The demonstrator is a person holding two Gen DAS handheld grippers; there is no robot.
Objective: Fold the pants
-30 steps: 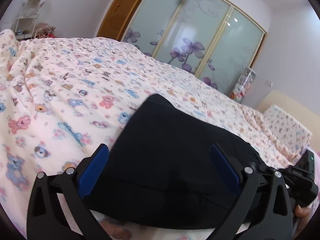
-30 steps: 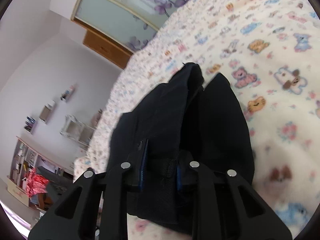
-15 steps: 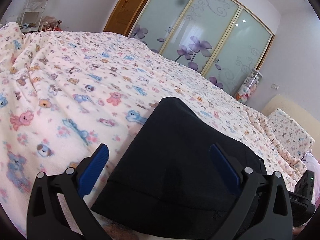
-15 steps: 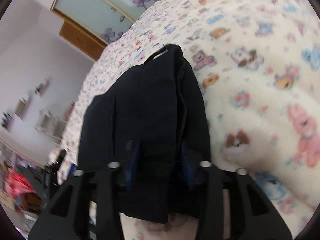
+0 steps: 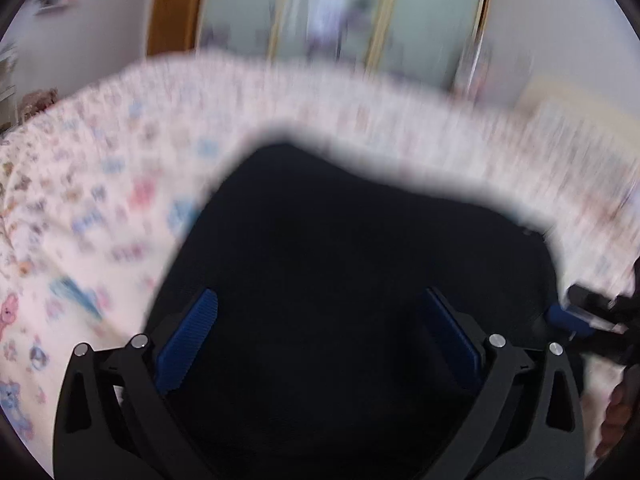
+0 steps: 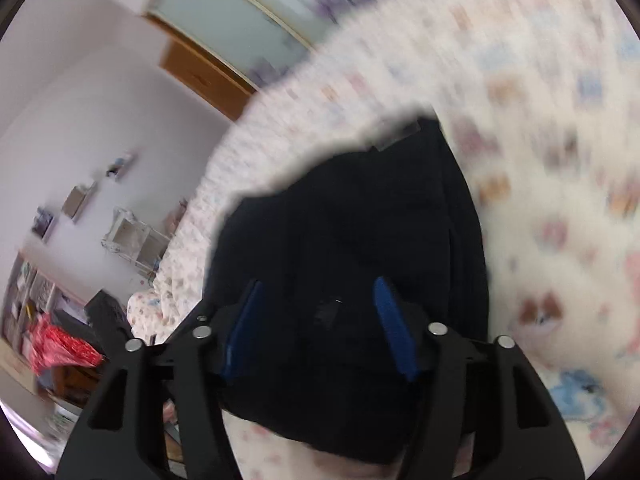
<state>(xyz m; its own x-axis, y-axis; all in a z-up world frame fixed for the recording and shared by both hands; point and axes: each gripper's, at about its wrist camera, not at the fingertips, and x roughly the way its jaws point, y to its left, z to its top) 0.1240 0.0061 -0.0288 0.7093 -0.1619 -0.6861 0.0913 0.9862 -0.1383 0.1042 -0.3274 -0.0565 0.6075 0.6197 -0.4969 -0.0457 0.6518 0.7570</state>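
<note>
The black pants (image 5: pixel 340 260) lie folded into a compact bundle on the bed's bear-print blanket (image 5: pixel 100 208). My left gripper (image 5: pixel 320 332) is open, its blue pads spread wide over the near edge of the bundle. In the right wrist view the pants (image 6: pixel 352 232) fill the centre, and my right gripper (image 6: pixel 320 320) is open over them with nothing between its blue pads. The right gripper's tip also shows at the far right of the left wrist view (image 5: pixel 576 316). Both views are blurred by motion.
The blanket (image 6: pixel 540 140) covers the bed all around the bundle. Frosted wardrobe doors (image 5: pixel 340 20) and a wooden door (image 5: pixel 172 8) stand behind the bed. Shelves and a red item (image 6: pixel 60 344) stand by the wall at the left.
My right gripper was shut on the pants' edge and has opened, letting go. The left gripper has moved in closer over the bundle. Both cameras are moving fast.
</note>
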